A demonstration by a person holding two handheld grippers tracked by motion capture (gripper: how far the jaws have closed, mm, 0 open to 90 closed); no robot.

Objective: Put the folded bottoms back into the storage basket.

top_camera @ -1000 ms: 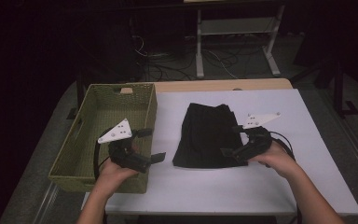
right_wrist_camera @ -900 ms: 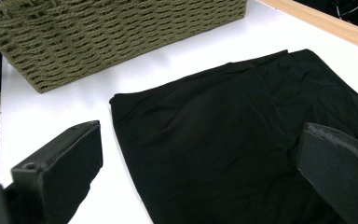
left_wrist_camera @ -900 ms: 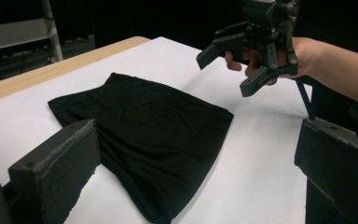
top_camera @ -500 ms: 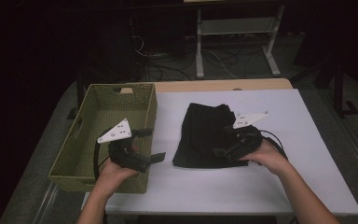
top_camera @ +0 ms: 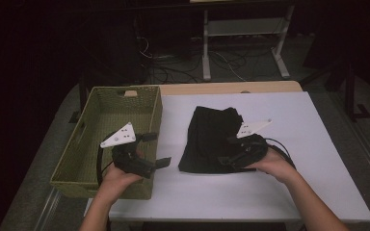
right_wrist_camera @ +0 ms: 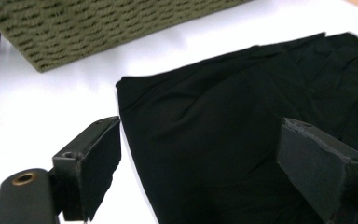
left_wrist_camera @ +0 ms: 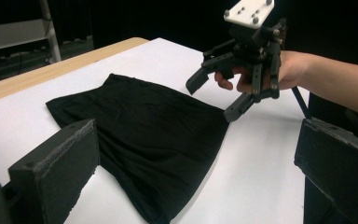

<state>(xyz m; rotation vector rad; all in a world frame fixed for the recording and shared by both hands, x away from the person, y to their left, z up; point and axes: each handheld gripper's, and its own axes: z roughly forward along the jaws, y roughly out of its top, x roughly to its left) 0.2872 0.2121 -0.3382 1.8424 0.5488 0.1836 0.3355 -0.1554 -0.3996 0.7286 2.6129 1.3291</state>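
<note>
So compared with a second back, the right tongs (top_camera: 232, 153) have slid in from the right edge of the black cloth (top_camera: 207, 139) and are now over its near-right part, jaws spread wide apart. In the right gripper view the cloth sits between and under the two jaws, but I honestly can't tell if either jaw is touching the fabric yet. The left tongs (top_camera: 155, 150) haven't really budged: same spot over the near-right corner of the basket (top_camera: 96, 113), jaws also spread and gripping nothing. The cloth itself looks like it's in the same place as before.

Counting things up: one folded black cloth, lying flat on the white counter (top_camera: 318, 144) just right of the basket, roughly mid-counter. One green woven basket, standing at the counter's left side. Two tongs, one per hand, each with a pale triangular plate on top. Two hands, the left hand (top_camera: 118, 175) at the basket's near wall, the right hand (top_camera: 272, 163) on the counter just right of the cloth. From the left gripper view you can see the right tongs hovering at the cloth's edge.
</note>
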